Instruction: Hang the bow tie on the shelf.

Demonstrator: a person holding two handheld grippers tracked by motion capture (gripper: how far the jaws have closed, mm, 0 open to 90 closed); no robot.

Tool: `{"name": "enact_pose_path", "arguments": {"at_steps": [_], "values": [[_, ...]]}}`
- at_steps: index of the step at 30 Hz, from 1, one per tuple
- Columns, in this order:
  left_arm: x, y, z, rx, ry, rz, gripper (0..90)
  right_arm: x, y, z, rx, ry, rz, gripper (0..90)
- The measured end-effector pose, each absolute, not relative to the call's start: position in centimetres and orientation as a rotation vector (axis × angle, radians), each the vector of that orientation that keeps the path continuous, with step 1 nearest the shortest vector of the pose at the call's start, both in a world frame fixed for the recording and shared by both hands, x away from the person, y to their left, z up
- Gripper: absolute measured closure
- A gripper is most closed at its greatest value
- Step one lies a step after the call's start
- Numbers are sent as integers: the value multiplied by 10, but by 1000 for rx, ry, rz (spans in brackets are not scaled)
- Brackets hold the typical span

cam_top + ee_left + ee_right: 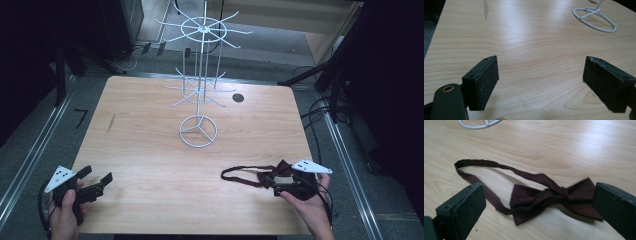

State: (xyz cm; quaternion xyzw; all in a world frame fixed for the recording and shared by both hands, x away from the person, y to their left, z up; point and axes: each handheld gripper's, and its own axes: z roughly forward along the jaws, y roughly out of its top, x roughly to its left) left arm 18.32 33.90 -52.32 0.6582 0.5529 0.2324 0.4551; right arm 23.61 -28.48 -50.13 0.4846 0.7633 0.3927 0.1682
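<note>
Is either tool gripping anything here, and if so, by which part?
Nothing is held. The right tool stands open around the dark maroon fabric bow tie lying on the table, pads apart from it. The left tool is open over bare wood.

A dark maroon bow tie [544,200] lies flat on the tabletop [574,147], directly ahead of the right hand-held gripper [539,207] and between its two wide-set jaws, with neither pad pressing on it. Its knotted middle sits nearer the right-hand jaw, one wing close against that jaw, the other wing spread toward the left-hand one. Its thin neck strap [481,163] runs on as a long closed loop, away from the jaws and off to their left.
</note>
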Motion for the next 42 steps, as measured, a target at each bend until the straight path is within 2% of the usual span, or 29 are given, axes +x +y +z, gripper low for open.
{"name": "enact_pose_path", "arguments": {"at_steps": [14,34,42], "values": [[183,339,-523,1622,1359,569,143,263,-249,-502,1301,2330,1009,0],[183,340,-523,1618,1360,567,143,265,-219,-523,1187,2512,799,0],[183,340,-523,1617,1359,566,143,266,-217,-529,1190,2545,781,170]]}}
